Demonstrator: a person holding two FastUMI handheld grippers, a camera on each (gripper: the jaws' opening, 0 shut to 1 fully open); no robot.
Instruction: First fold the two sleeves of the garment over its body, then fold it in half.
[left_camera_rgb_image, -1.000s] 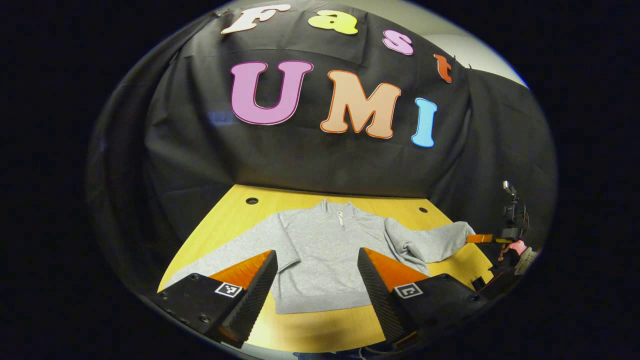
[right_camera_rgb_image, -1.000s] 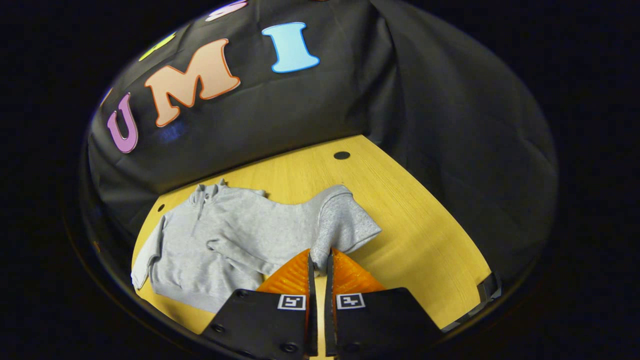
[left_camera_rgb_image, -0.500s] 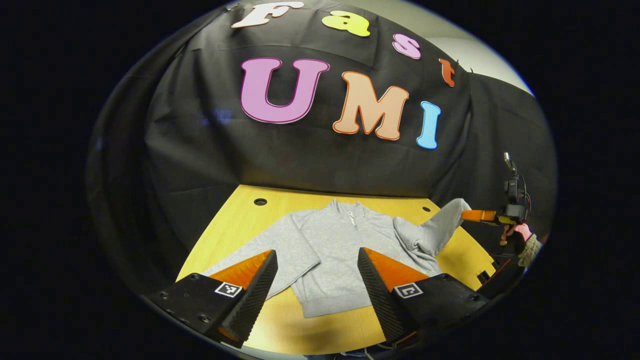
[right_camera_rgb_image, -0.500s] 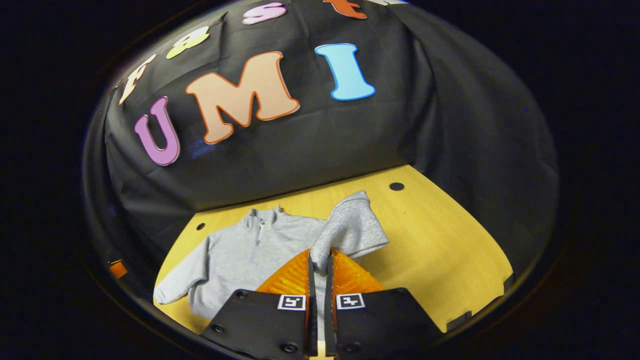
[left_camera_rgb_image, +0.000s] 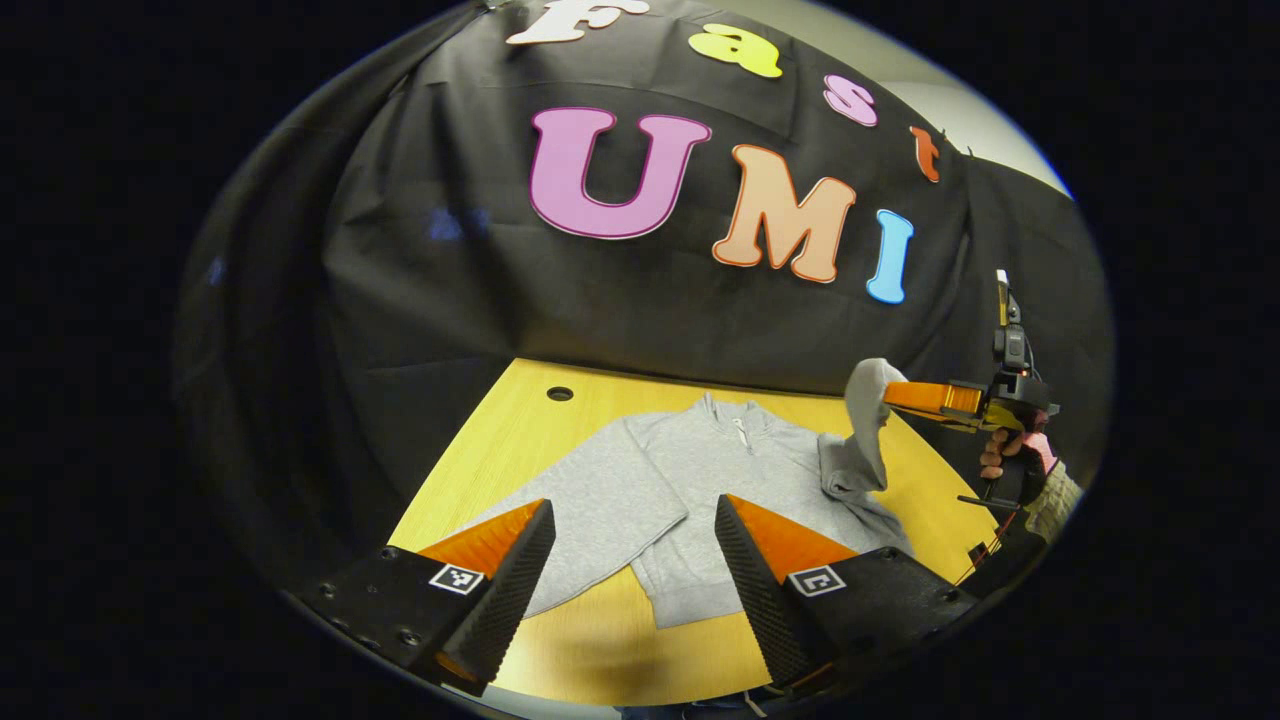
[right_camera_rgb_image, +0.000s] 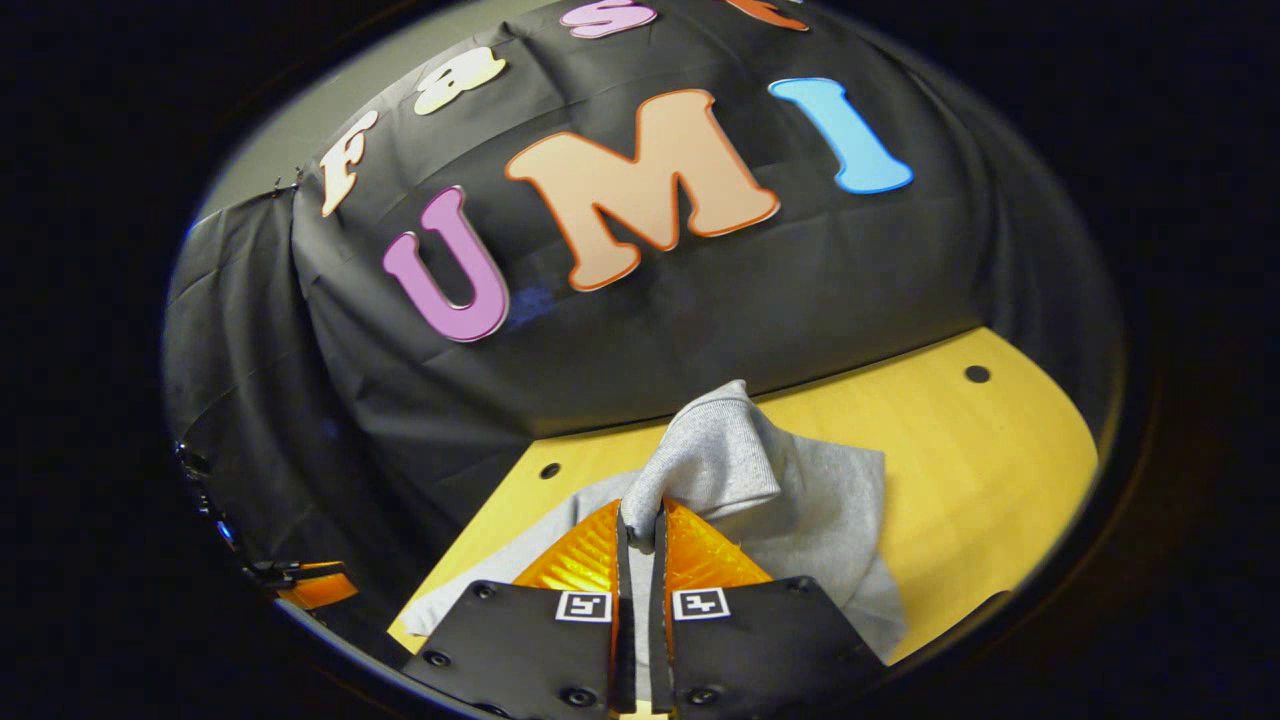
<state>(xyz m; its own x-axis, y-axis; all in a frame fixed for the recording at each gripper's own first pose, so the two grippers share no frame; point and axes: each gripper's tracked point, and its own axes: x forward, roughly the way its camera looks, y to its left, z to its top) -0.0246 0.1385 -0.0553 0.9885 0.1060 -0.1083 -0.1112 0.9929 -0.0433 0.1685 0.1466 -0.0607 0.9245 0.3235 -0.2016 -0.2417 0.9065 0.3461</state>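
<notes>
Grey sweatshirt (left_camera_rgb_image: 700, 480) lies face up on the yellow bench (left_camera_rgb_image: 500, 440), collar toward the black wall.

Right tongs (right_camera_rgb_image: 640, 535): fingers pressed nearly together, pinching the cuff end of one sleeve (right_camera_rgb_image: 715, 460). Sleeve raised off the bench, cloth bunched and draping down from the grip onto the sweatshirt body below. In the left gripper view the same right tongs (left_camera_rgb_image: 900, 397) sit above the sweatshirt's far edge, held by a hand (left_camera_rgb_image: 1010, 455), with the lifted sleeve (left_camera_rgb_image: 862, 430) hanging from the tips.

Left tongs (left_camera_rgb_image: 635, 545): spread wide, holding nothing. They hover on the hem side of the sweatshirt; the other sleeve (left_camera_rgb_image: 590, 510) lies flat on the bench, running out from the body and passing behind one finger. Hem visible between the two fingers.
</notes>
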